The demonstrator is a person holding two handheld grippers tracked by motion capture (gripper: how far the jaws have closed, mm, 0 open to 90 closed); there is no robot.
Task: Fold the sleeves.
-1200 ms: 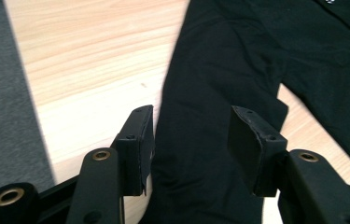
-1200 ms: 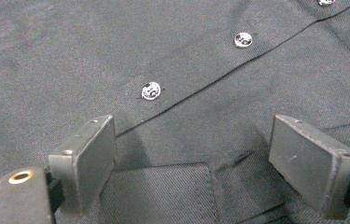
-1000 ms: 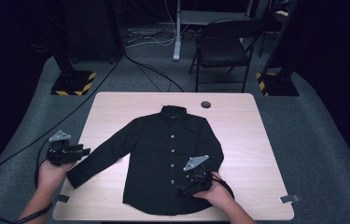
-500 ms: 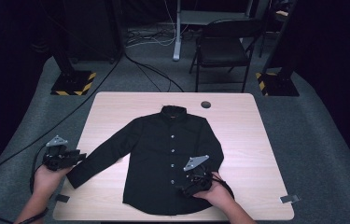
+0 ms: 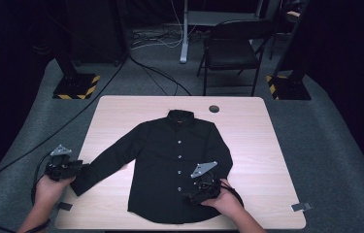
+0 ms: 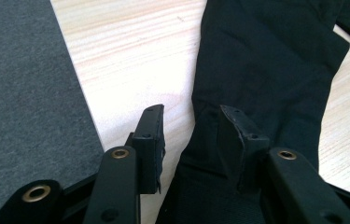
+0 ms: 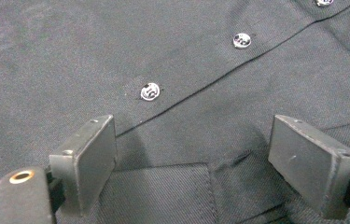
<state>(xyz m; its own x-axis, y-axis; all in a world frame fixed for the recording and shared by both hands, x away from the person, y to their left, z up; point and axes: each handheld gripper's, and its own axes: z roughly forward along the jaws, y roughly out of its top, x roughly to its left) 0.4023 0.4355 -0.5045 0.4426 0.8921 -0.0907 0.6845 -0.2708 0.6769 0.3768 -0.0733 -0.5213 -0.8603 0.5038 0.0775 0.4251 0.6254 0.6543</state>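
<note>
A: What is the largest thing in the scene?

B: A pale wooden table (image 5: 257, 145), seen from above, standing on grey carpet (image 5: 325, 145). Behind it is a dark folding chair (image 5: 233, 48), with cables trailing over the floor.

A: And what lies on the table?

B: A black long-sleeved shirt (image 5: 170, 165), spread flat with its front up, collar at the far side and hem near the person. A row of pale buttons (image 7: 150, 91) runs down its middle. One sleeve (image 5: 107, 162) stretches out diagonally toward the table's left edge; its cuff lies at that near left edge. The other sleeve is folded in along the body of the shirt.

A: Where are the person's hands?

B: Both come in from the bottom. The left hand (image 5: 51, 187) holds the left gripper (image 6: 191, 123) at the end of the outstretched sleeve. The right hand (image 5: 225, 199) holds the right gripper (image 7: 193, 149) over the lower right part of the shirt.

A: Is the left claw grasping anything?

B: Its jaws have just been closing. The sleeve end lies between them, against one jaw, while a gap of bare table shows beside the other, so the cloth is not yet pinched.

A: And the right claw?

B: Released. Its jaws stand wide apart, with shirt cloth lying flat between them, just below one button.
</note>
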